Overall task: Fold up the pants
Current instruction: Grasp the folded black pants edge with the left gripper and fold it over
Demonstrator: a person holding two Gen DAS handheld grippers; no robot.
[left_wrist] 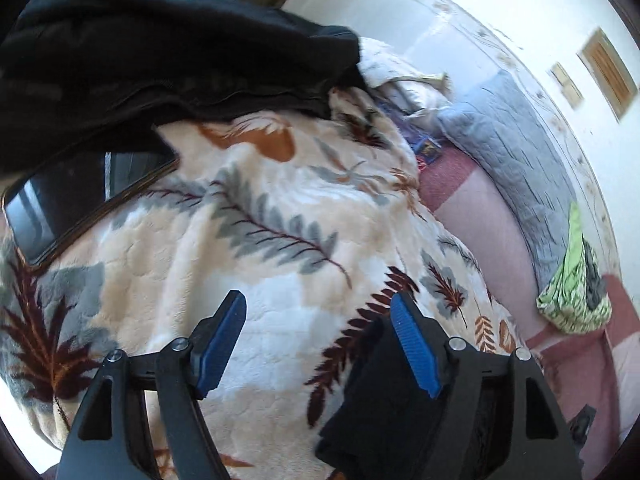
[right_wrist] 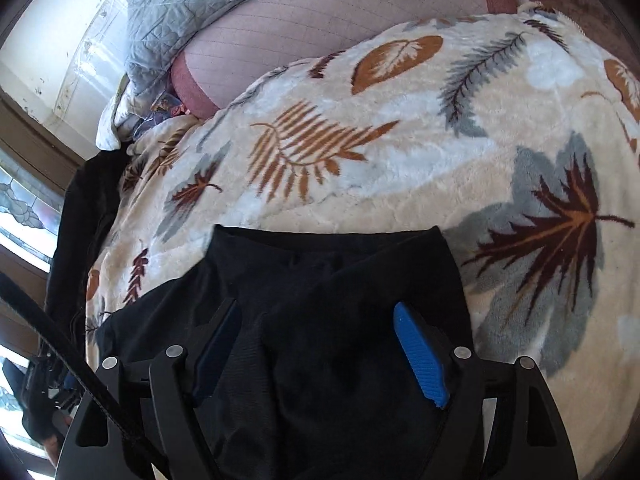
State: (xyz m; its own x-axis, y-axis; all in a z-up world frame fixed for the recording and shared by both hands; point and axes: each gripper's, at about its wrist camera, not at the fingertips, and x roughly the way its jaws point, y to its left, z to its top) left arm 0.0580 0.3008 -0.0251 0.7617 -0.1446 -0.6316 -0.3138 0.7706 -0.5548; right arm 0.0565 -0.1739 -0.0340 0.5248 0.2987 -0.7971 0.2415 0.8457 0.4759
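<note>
Left tool [left_wrist: 318,314]: blue pads spread apart, nothing between them, black cloth just beside the right-hand pad. Right tool [right_wrist: 318,326]: pads apart too, hovering over the black pants [right_wrist: 340,280], whether touching cannot be told. Pants spread on the leaf-print blanket [right_wrist: 400,168] atop the bed. Farther off, a dark garment [left_wrist: 160,64], gray quilt [left_wrist: 512,168], green cloth [left_wrist: 576,292].
</note>
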